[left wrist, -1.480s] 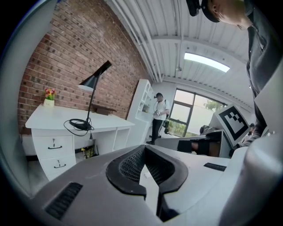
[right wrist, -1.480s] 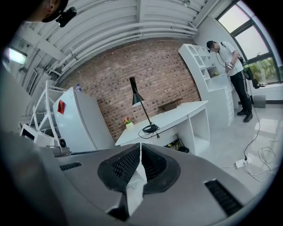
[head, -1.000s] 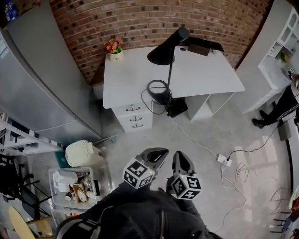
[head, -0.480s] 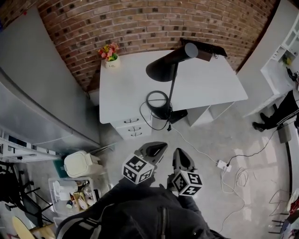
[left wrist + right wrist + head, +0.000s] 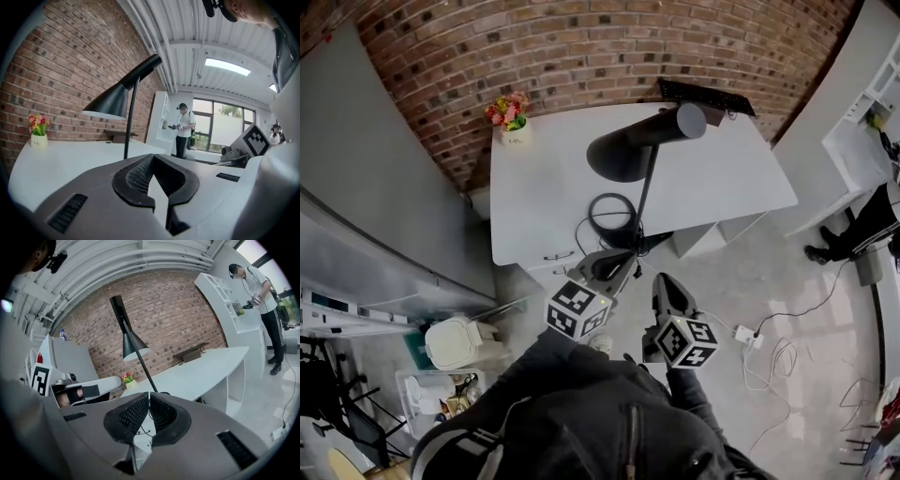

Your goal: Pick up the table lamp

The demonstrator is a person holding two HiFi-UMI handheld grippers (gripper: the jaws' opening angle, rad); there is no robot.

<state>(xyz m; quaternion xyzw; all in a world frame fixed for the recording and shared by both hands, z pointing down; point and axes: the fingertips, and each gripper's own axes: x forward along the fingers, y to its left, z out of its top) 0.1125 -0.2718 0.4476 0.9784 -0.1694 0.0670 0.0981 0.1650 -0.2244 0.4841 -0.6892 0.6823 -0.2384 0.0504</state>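
A black table lamp stands on the white desk: a cone shade, a thin pole and a ring base near the desk's front edge. Its cord hangs over that edge. My left gripper is shut and empty, its tips at the front edge just below the base. My right gripper, also shut and empty, hangs over the floor a little short of the desk. The left gripper view shows the shade ahead beyond the shut left gripper. In the right gripper view the lamp's shade rises beyond the right gripper.
A flower pot sits at the desk's back left and a dark box at the back. A drawer unit is under the desk. A power strip and cables lie on the floor. A person stands at right by white shelves.
Both grippers have moved toward the desk, staying shut. The left one has reached the desk's front edge below the lamp's base; the lamp has not moved.
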